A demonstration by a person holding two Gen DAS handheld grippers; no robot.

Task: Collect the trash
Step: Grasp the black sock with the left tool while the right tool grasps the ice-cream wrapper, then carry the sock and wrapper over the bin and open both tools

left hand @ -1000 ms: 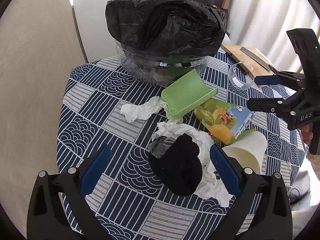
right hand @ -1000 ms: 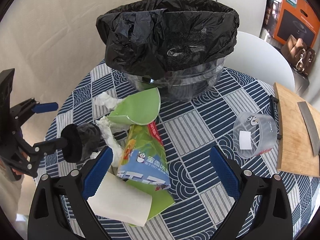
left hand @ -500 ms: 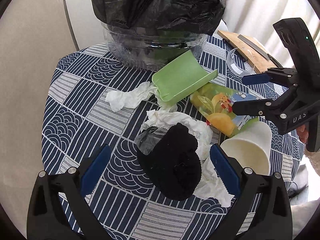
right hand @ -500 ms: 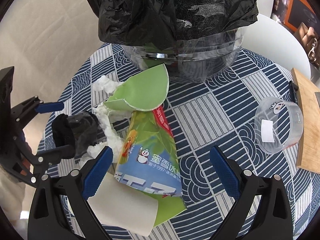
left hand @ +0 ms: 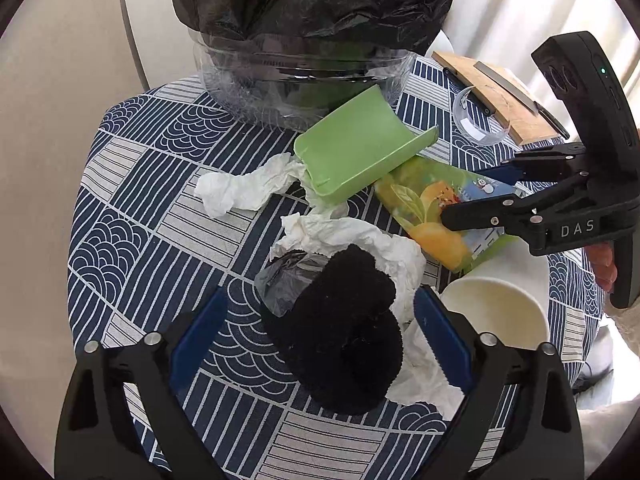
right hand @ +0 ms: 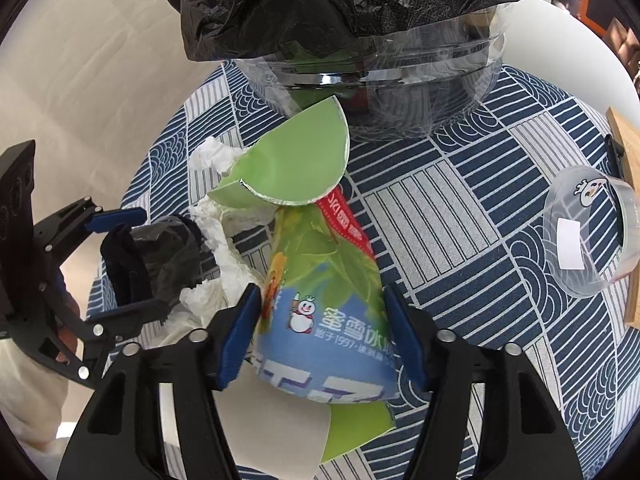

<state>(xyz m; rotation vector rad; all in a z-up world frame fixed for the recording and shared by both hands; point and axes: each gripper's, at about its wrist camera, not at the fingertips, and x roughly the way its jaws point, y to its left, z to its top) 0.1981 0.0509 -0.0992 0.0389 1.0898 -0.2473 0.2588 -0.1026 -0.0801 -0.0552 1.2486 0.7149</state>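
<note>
A clear bin lined with a black bag (left hand: 304, 20) (right hand: 360, 8) stands at the back of the table. Trash lies before it: a black fuzzy wad (left hand: 344, 328) (right hand: 124, 264) on crumpled white tissue (left hand: 360, 240), a green paper piece (left hand: 360, 148) (right hand: 288, 164), a green-blue printed cup (left hand: 444, 208) (right hand: 328, 292) and a white paper cup (left hand: 496, 316). My left gripper (left hand: 320, 336) is open, its fingers either side of the black wad. My right gripper (right hand: 324, 336) is open, its pads close on both sides of the printed cup.
A clear plastic lid (right hand: 588, 236) and a wooden board (left hand: 492, 96) with a knife lie at the right. Another tissue (left hand: 244, 188) lies left of the green piece. The round table carries a blue patterned cloth (left hand: 152, 208).
Both grippers moved forward and down. The left now straddles the black wad; the right's fingers narrowed around the printed cup.
</note>
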